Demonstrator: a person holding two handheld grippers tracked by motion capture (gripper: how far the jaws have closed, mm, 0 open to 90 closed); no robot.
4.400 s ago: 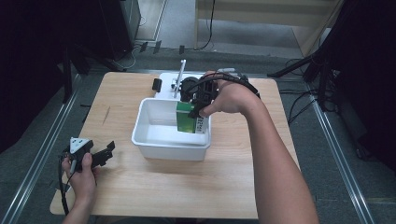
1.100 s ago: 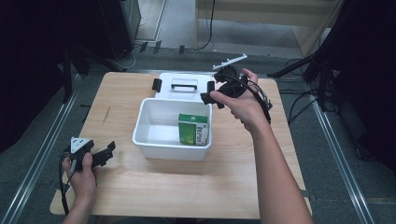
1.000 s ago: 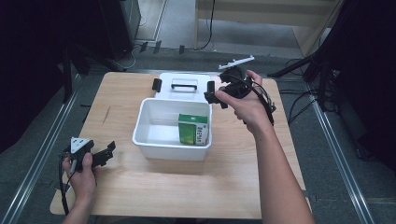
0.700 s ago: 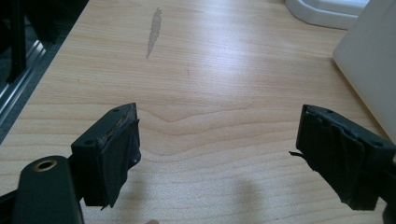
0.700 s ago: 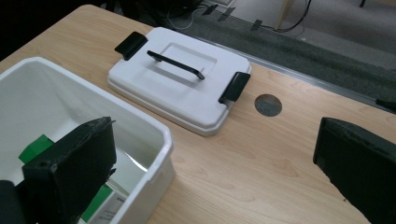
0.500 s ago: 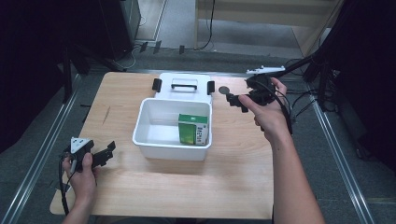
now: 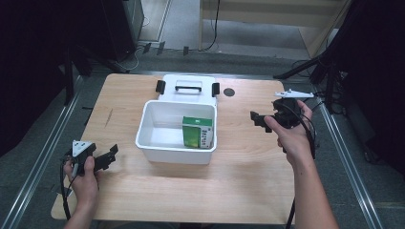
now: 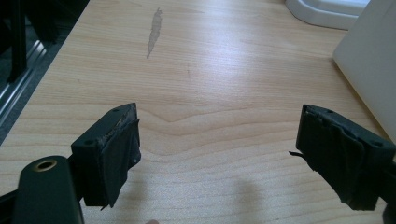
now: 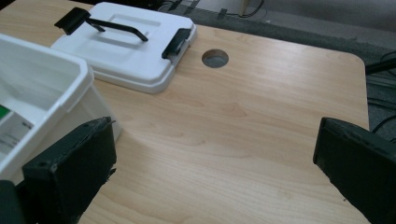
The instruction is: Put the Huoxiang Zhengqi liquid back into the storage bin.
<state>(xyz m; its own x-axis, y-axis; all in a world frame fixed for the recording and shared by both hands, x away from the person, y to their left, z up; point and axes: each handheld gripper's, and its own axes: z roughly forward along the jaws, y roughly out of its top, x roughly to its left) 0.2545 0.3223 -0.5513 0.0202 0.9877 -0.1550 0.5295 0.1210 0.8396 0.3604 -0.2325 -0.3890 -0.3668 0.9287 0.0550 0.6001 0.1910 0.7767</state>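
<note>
A white plastic bin (image 7: 155, 143) stands in the middle of the wooden table (image 7: 239, 176). Inside it, against the right wall, a green and white box (image 7: 197, 131) stands upright. The bin's white lid (image 7: 188, 89) with a black handle and black clips lies flat just behind it, also seen as the lid (image 9: 126, 44) in the right gripper view. My right gripper (image 7: 260, 119) hovers open to the right of the bin, nothing between its jaws. My left gripper (image 7: 111, 155) rests open near the table's front left corner, holding nothing.
A round cable hole (image 7: 229, 92) is in the table right of the lid, seen as the hole (image 9: 215, 58) in the right gripper view. A grey scuff (image 8: 154, 30) marks the wood ahead of the left gripper. Metal rails run along both table sides.
My right gripper let go of the green box, which now stands in the bin, then drew back and to the right of the bin. The left gripper stayed still.
</note>
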